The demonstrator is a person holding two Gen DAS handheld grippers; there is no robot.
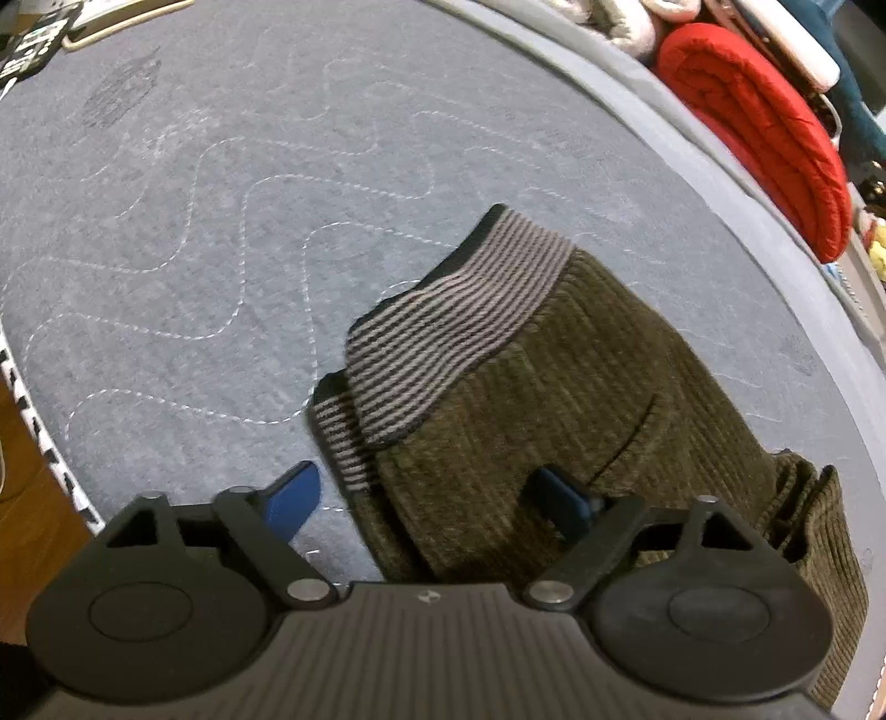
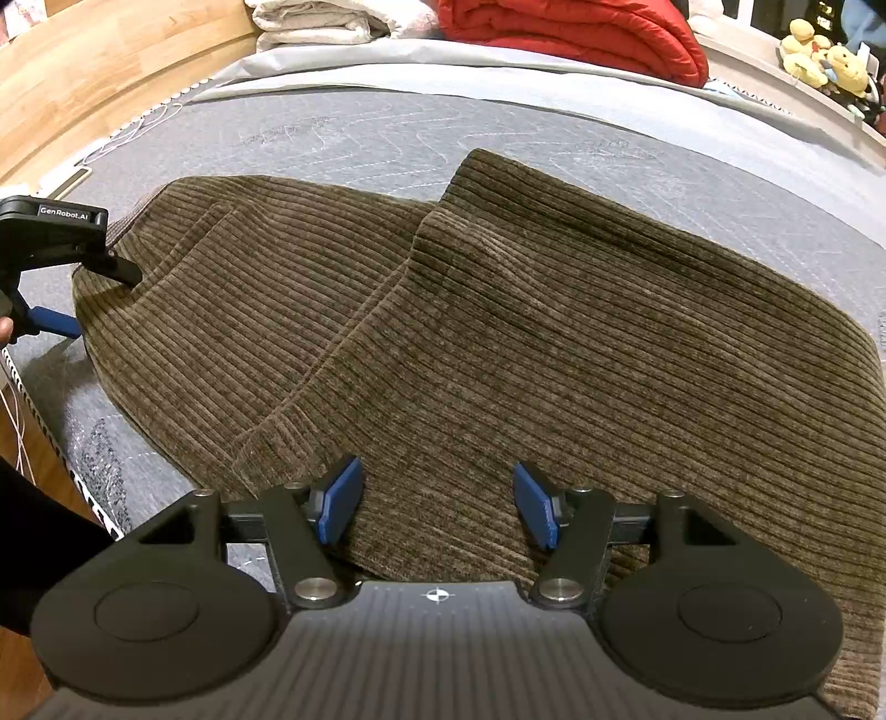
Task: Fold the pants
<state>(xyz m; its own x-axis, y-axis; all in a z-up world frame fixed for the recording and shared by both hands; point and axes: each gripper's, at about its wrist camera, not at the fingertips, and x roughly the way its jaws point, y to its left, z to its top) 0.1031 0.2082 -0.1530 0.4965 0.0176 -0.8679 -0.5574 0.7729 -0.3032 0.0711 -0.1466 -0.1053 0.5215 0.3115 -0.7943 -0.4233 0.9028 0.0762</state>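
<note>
Brown corduroy pants [image 2: 498,332] lie on the grey quilted mattress [image 2: 387,127], legs folded one over the other. At the waist the grey-and-black striped waistband [image 1: 443,332] is turned outward. My left gripper [image 1: 429,498] stands open astride the waist corner: one blue pad [image 1: 293,498] is over the mattress, the other [image 1: 565,498] over the corduroy. The right wrist view shows that left gripper [image 2: 102,303] at the pants' far left edge. My right gripper [image 2: 437,509] is open just above the near leg end, corduroy showing between its blue pads [image 2: 340,507].
A folded red quilt [image 2: 570,33] and white bedding [image 2: 321,22] are piled at the mattress's far side, with yellow plush toys [image 2: 825,55] on a ledge. Wooden boards [image 2: 111,66] and a white cable [image 2: 138,127] are at the left. A dark sleeve [image 2: 33,526] is at lower left.
</note>
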